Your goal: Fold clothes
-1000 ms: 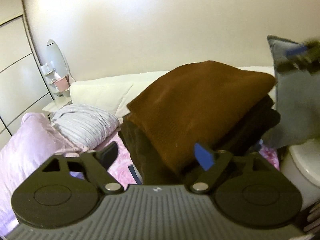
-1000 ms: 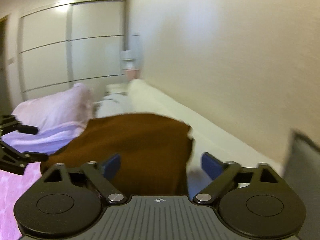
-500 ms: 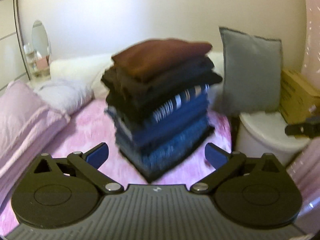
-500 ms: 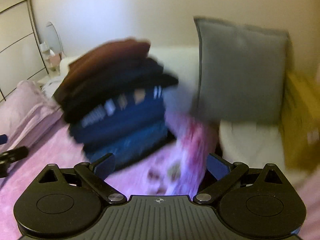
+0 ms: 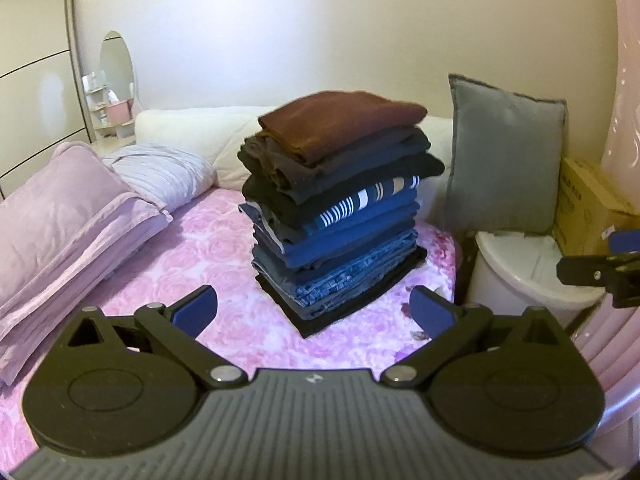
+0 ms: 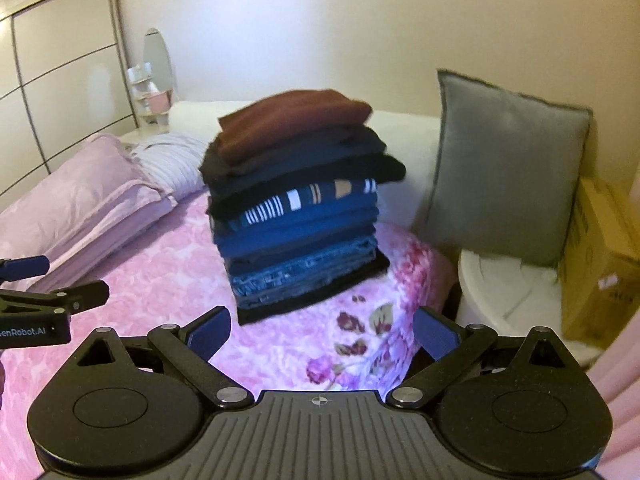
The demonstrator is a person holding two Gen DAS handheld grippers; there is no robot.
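Left wrist view: the left gripper [image 5: 314, 306] has its jaws spread wide with nothing between them, and it sits back from the stack of folded clothes [image 5: 340, 208] on the pink bed [image 5: 208, 264]. The brown garment [image 5: 340, 124] lies folded on top, its edges roughly square with the dark layers below. The pile is tall and leans a little, so any touch should be light and from above, not a push from the side. The right gripper [image 5: 596, 264] shows at the far right edge, clear of the pile.

Right wrist view: the right gripper [image 6: 322, 330] is also wide open and holds nothing. The stack [image 6: 296, 204] stands near the bed's corner, beside the grey cushion [image 6: 508, 176]. No loose garment shows in either view, so I judge the folding here complete or between items; keep both grippers off the pile.
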